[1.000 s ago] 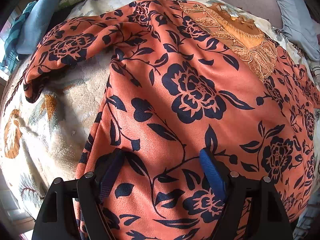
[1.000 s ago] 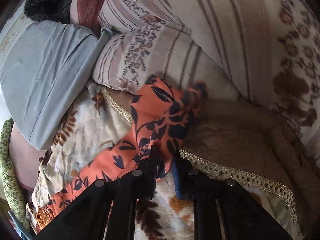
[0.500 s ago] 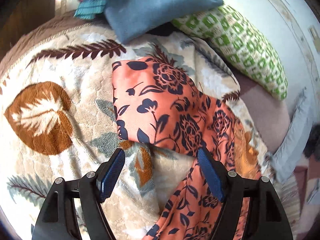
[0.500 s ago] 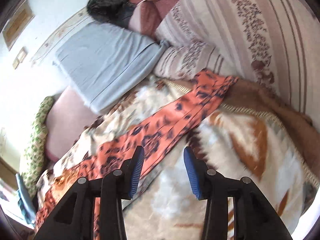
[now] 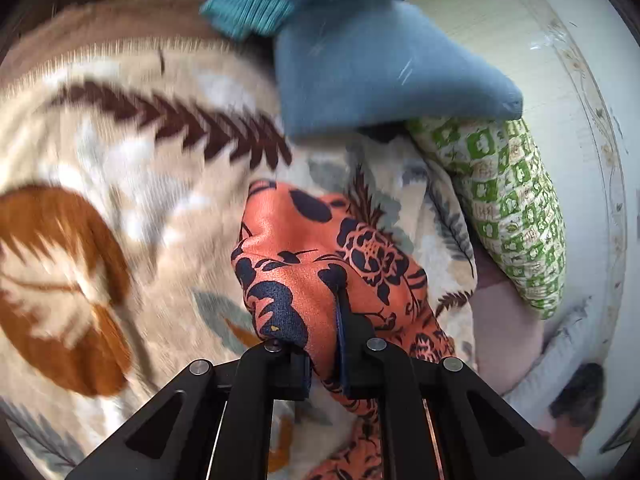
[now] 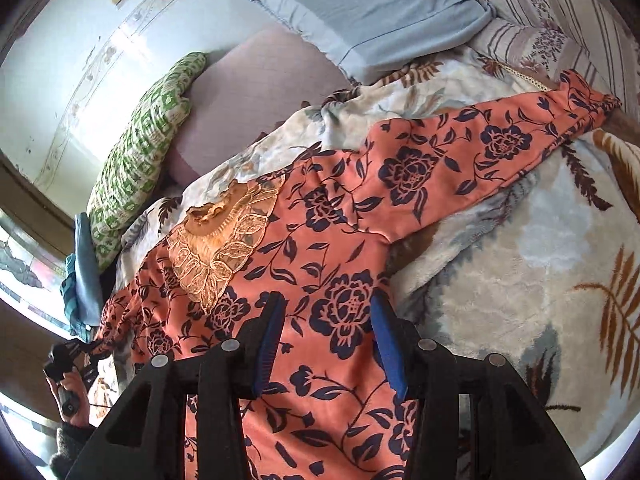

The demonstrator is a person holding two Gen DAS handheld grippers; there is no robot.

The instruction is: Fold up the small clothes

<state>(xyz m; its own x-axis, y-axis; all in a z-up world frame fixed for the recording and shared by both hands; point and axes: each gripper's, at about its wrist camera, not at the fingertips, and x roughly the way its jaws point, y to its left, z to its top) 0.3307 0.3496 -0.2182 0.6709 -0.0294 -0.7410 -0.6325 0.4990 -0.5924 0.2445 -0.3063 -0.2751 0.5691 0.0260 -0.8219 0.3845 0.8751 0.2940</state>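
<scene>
Sleeve [image 5: 320,264] now pinched in left claw [image 5: 326,360], just snapped shut; right claw [image 6: 326,344] half-open, empty, over blouse [image 6: 344,240].

We're in a home bedroom: a bed under a plush leaf-print blanket [image 6: 520,280], pillows [image 6: 360,4] stacked against the wall [image 6: 60,40].

left wrist: close, downward – right wrist: higher | shared: orange garment [image 5: 320,264]
</scene>
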